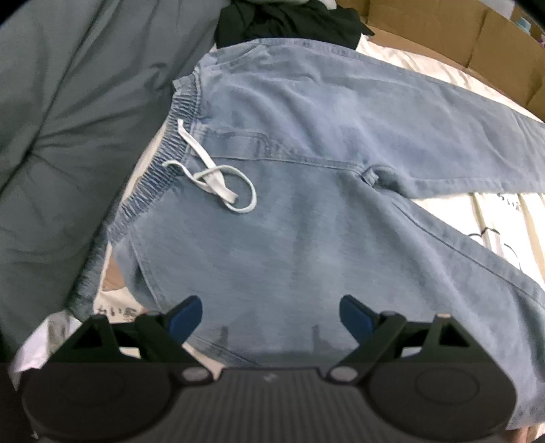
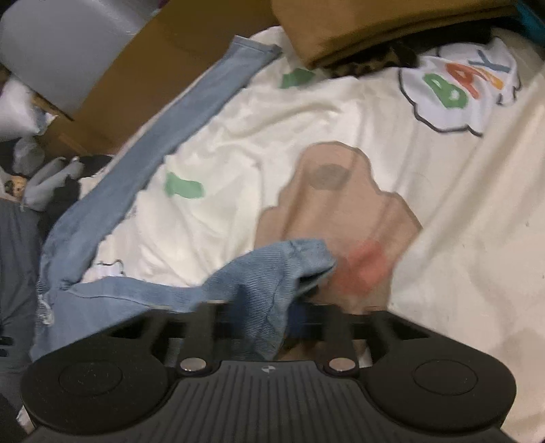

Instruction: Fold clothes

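Note:
Light blue jeans [image 1: 306, 211] with an elastic waistband and a white drawstring [image 1: 218, 184] lie spread on a cream bedsheet, legs running off to the right. My left gripper [image 1: 270, 317] hovers open over the seat of the jeans, blue pads apart, nothing between them. In the right wrist view my right gripper [image 2: 269, 313] is shut on a bunched hem of one jeans leg [image 2: 272, 272], lifted off the sheet. The other leg [image 2: 177, 129] stretches away to the upper left across the bed.
A grey-green garment [image 1: 61, 143] lies left of the waistband and dark clothes [image 1: 286, 20] are heaped behind it. Cardboard boxes [image 1: 477, 37] line the far edge. The sheet [image 2: 442, 238] carries a cartoon print; a brown folded item [image 2: 357, 30] sits at the back.

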`<state>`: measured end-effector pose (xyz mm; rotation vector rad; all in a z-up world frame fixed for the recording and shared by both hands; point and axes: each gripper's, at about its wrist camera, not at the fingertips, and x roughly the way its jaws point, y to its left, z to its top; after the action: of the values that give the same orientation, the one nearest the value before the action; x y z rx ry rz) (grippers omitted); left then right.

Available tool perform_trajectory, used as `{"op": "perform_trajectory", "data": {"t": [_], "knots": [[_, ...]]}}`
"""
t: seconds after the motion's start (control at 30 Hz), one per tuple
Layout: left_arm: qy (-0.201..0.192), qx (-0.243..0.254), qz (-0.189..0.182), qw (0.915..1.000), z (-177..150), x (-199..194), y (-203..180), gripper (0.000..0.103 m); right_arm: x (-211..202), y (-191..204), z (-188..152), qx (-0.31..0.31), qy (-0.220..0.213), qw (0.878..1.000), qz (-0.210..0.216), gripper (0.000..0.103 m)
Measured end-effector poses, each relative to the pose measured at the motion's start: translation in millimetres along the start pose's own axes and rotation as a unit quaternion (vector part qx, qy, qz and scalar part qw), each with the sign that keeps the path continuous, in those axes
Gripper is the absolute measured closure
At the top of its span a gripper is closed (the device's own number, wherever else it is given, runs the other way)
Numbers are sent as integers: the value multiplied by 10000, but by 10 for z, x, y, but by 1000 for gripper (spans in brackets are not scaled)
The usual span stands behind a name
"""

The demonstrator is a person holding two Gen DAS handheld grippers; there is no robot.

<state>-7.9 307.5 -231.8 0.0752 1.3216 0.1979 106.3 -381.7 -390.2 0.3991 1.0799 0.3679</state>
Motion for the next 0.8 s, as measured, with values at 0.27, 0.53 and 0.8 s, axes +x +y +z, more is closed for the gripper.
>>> {"op": "perform_trajectory", "data": {"t": [0.27,0.53,0.8], "knots": [[-89,142,-189,9997,-55,66,-113,13,-354,43,168,-158,-60,9996,238,100],[-1,-94,-246,9997,-121,285,-75,13,-814,51,284,-438,-40,9990,-101,101],[54,-221,-282,9993,-206,388,16,13,-746,85,510,-625,73,9972,-410,101]]}}
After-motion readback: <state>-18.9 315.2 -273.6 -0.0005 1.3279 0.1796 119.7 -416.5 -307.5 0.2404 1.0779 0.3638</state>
